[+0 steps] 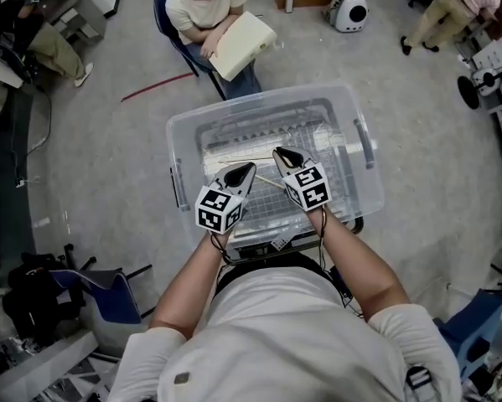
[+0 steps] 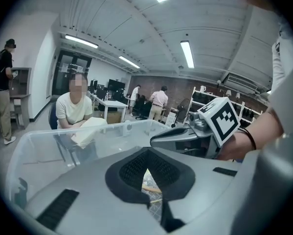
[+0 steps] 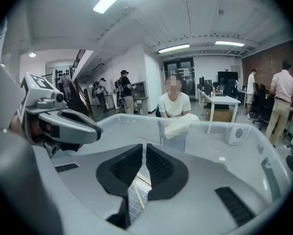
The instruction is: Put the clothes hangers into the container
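A clear plastic container point(image 1: 183, 128) stands in front of me with a wire grid on its floor. Thin wooden clothes hangers point(image 1: 234, 159) lie inside it; pieces of a hanger show through the jaws in the left gripper view point(image 2: 151, 187) and the right gripper view point(image 3: 135, 199). Both grippers hover side by side above the container's near half. My left gripper point(image 1: 251, 167) point(image 2: 146, 153) is shut and empty, its pads meeting at the tip. My right gripper point(image 1: 277, 151) point(image 3: 144, 146) holds nothing, with only a hairline slit between its pads.
A seated person point(image 1: 204, 7) holding a cream pad is just beyond the container's far wall. A white round device point(image 1: 349, 11) sits on the floor at the back right, a red strip point(image 1: 154, 86) at the back left. A blue chair point(image 1: 108, 291) stands at my left.
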Motion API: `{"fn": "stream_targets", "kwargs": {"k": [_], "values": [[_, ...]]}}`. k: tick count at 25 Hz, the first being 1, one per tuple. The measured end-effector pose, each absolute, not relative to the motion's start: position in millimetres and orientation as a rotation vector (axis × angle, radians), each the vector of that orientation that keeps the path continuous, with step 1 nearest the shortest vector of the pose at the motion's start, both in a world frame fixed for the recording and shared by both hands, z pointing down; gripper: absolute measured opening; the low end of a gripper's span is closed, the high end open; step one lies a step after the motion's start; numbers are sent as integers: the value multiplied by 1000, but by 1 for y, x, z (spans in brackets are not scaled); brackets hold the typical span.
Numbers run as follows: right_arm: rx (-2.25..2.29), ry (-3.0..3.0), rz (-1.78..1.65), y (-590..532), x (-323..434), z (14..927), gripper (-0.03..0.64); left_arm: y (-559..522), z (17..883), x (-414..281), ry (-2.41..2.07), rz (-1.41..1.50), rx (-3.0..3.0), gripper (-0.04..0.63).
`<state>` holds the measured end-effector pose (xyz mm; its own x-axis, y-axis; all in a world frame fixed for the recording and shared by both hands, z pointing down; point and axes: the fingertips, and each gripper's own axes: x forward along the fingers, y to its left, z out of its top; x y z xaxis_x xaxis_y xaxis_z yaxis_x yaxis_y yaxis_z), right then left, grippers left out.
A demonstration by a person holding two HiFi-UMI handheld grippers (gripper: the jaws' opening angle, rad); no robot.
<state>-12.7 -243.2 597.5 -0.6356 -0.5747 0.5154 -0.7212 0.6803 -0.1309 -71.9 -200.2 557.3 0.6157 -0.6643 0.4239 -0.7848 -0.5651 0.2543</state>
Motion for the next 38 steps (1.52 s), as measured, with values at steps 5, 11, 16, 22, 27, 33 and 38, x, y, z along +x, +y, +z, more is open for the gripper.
{"fn": "stream_targets", "kwargs": {"k": [5,11,16,22,27,33,38], "values": [[1063,-2563,401,-216,-21,536,20,-179,520,-84,-1136,334,2487,17],[1098,-2700,400,-178,-36,475,20,-154,475,-98,-1124,275,2580,17],[1125,-2768,337,-146,-51,440,20,-134,445,-111,-1122,217,2638,15],[1162,-2790,233,-113,-57,409,20,-108,422,-121,-1107,161,2690,17],[1189,-2802,214,-86,-57,392,18,-83,416,-131,-1080,141,2713,17],[1194,-2825,202,-73,-43,380,18,-73,413,-129,-1102,135,2706,17],[1153,-2841,147,-73,-24,369,18,-74,400,-116,-1157,110,2694,17]]}}
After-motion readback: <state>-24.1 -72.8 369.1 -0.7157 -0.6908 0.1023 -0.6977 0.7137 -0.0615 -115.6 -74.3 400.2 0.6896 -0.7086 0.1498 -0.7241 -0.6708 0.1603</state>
